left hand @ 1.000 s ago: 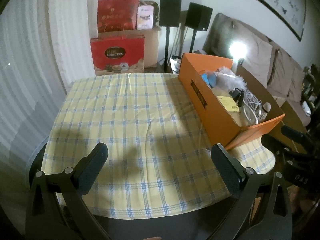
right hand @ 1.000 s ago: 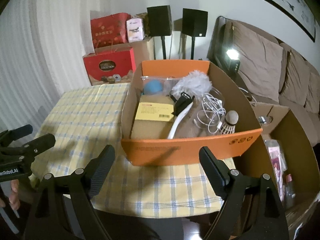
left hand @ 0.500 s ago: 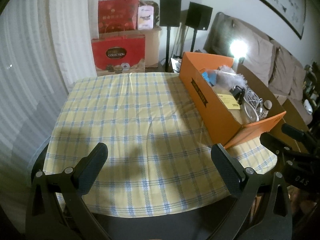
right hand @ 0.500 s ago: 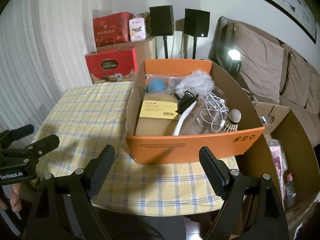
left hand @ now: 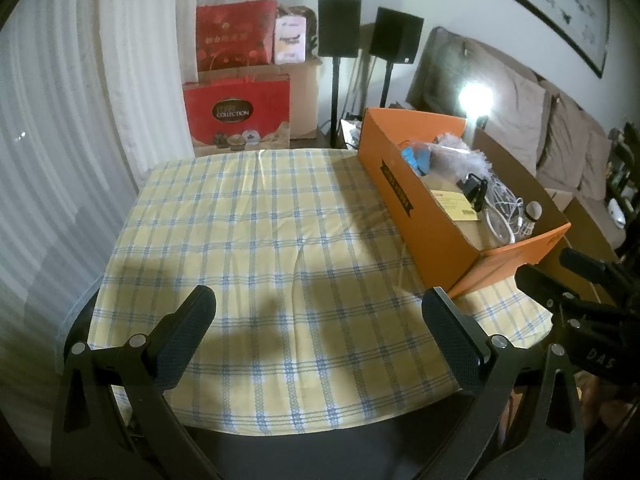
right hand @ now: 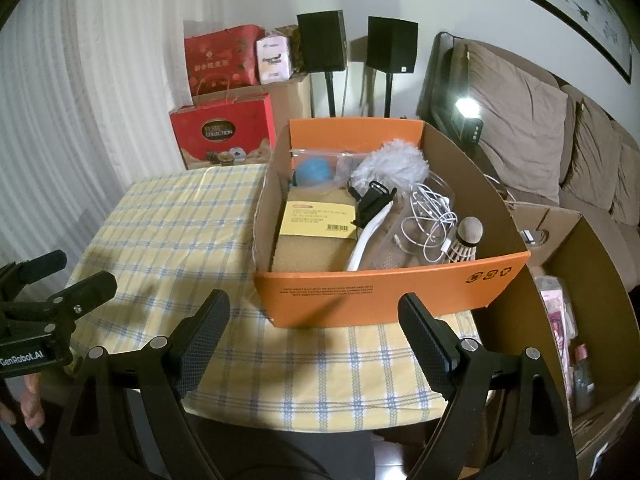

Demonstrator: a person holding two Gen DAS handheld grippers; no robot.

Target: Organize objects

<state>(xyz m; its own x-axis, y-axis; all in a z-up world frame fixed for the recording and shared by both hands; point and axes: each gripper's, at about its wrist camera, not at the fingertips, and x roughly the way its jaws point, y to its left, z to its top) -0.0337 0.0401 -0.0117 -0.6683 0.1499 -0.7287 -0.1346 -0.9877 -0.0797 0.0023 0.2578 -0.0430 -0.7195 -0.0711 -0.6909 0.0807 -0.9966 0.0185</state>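
Note:
An orange cardboard box (right hand: 372, 296) stands on the right side of a table with a yellow and blue checked cloth (right hand: 160, 232). Inside lie a brown parcel with a yellow label (right hand: 316, 220), a blue ball in a clear bag (right hand: 314, 170), a white fluffy duster (right hand: 392, 164), a black clip (right hand: 372, 200), white cables (right hand: 430, 220) and a shuttlecock (right hand: 466, 242). My right gripper (right hand: 314, 312) is open and empty just before the box's front wall. My left gripper (left hand: 318, 312) hangs open and empty over the bare cloth (left hand: 260, 220), left of the box (left hand: 420, 208).
A larger brown carton (right hand: 592, 280) with small items stands open right of the table. Beyond the table are red gift bags (left hand: 236, 112), two black speakers on stands (left hand: 338, 26) and a brown sofa (right hand: 520, 120). A person's hand (right hand: 32, 404) shows at the lower left.

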